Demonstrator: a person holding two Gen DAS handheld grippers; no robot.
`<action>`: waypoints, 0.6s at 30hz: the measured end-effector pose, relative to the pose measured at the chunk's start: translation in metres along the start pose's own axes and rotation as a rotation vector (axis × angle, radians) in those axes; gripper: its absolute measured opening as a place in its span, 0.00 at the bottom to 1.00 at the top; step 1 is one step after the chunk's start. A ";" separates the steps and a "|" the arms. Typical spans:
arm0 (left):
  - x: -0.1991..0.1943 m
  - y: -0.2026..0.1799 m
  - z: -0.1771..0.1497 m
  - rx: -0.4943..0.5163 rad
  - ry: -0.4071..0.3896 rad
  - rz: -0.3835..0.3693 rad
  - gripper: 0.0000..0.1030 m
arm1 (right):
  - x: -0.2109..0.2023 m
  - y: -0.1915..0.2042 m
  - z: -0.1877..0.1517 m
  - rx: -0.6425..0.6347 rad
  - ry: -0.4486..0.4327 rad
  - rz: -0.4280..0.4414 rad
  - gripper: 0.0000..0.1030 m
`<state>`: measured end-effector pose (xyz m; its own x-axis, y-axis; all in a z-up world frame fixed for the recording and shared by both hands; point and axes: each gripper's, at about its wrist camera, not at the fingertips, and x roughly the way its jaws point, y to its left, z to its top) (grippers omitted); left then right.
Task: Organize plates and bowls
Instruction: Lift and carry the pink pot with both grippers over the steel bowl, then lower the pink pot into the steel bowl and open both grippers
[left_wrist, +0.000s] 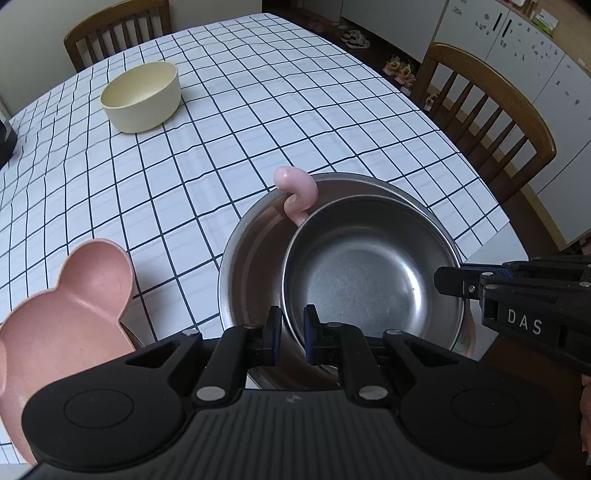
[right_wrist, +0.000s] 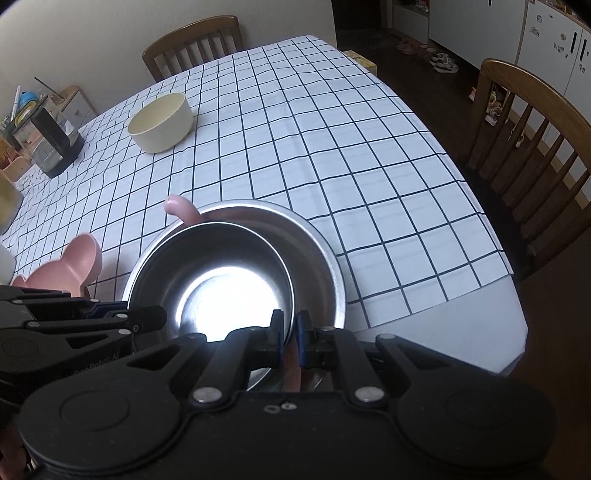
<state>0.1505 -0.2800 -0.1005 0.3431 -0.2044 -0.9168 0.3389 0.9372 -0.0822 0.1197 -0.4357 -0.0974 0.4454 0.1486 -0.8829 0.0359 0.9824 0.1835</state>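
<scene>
Near the table's (left_wrist: 258, 110) front edge, both grippers pinch the rim of a small steel bowl (left_wrist: 362, 273) nested inside a larger steel bowl (left_wrist: 247, 258): left gripper (left_wrist: 291, 325) one side, right gripper (right_wrist: 290, 328) opposite. A cream bowl (left_wrist: 142, 96) sits toward the far left corner, a pink plate (left_wrist: 70, 314) at the front left edge.

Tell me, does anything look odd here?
Yes. A pink curved piece sticks up between the small steel bowl and the larger steel bowl, so the small one sits off-centre.
</scene>
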 end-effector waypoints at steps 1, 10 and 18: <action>0.000 0.001 0.001 -0.008 0.003 -0.006 0.11 | 0.000 -0.001 0.000 0.008 0.002 0.004 0.08; -0.005 0.006 0.001 -0.027 -0.001 -0.026 0.11 | 0.000 0.000 0.004 -0.011 0.013 0.014 0.19; -0.018 0.007 -0.003 -0.025 -0.035 -0.014 0.13 | -0.013 0.002 0.011 -0.057 -0.005 0.017 0.25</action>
<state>0.1441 -0.2693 -0.0853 0.3686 -0.2269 -0.9015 0.3224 0.9408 -0.1050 0.1233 -0.4367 -0.0807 0.4504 0.1652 -0.8774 -0.0230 0.9846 0.1736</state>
